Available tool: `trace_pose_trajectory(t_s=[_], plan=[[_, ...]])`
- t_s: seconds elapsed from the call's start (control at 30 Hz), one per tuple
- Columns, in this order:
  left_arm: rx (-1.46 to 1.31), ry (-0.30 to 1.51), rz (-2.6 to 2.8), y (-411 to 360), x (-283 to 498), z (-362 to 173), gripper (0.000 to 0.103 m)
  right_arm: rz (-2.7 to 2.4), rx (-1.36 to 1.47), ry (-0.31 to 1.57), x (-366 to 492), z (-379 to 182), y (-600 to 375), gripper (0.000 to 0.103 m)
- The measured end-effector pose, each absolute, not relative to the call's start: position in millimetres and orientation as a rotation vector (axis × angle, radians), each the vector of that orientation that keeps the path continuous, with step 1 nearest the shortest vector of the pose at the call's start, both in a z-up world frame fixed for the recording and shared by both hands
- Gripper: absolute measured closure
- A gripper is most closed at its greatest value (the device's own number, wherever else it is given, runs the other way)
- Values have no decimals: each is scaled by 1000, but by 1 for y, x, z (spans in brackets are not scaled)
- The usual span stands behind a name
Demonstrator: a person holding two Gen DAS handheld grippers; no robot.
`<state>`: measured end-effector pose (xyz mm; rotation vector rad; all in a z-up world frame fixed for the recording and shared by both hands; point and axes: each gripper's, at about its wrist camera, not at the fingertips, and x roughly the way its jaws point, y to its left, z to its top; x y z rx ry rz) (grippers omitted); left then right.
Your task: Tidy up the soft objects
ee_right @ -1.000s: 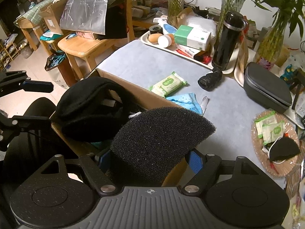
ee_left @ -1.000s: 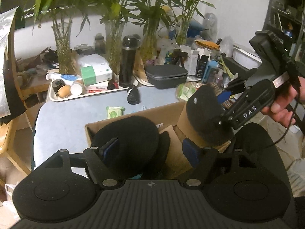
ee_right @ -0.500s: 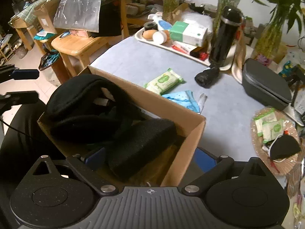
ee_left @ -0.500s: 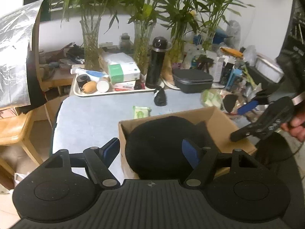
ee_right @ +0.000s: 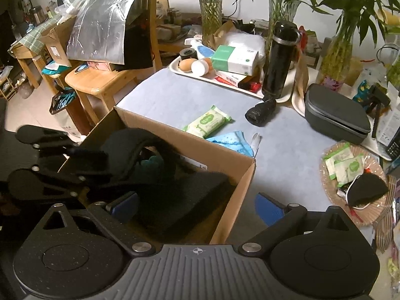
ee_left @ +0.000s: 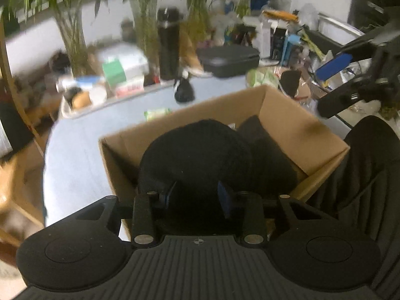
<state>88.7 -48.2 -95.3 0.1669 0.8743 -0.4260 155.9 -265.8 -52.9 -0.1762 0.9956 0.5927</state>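
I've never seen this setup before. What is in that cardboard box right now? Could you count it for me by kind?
In the cardboard box, as far as can be seen:
black curved cushion: 1
black foam piece: 1
teal soft thing, mostly hidden under the cushion: 1
Total: 3

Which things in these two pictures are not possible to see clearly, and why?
- Left wrist view: tray items blurred by motion.
- Left gripper: black hat hides whether its pads press.
- Box bottom: hidden by hat and foam, right wrist view.
- Wipes pack: print too small.
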Motion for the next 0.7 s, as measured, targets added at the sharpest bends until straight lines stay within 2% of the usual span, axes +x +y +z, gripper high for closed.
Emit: trace_pose_trajectory(t_s=[0.1, 0.27, 0.4, 0.7], plan=[[113, 934, -408, -38, 97, -103, 67, 587, -173, 994, 156, -53, -266, 3], [11, 911, -361, -14, 91, -76, 65, 577, -168, 987, 157, -52, -271, 3], [-56, 819, -340, 6, 83, -50, 51, 562, -163, 987, 160, -53, -275, 3], [-62, 780, -260, 23, 95, -41, 51, 508, -140, 953, 168, -56, -280, 0]])
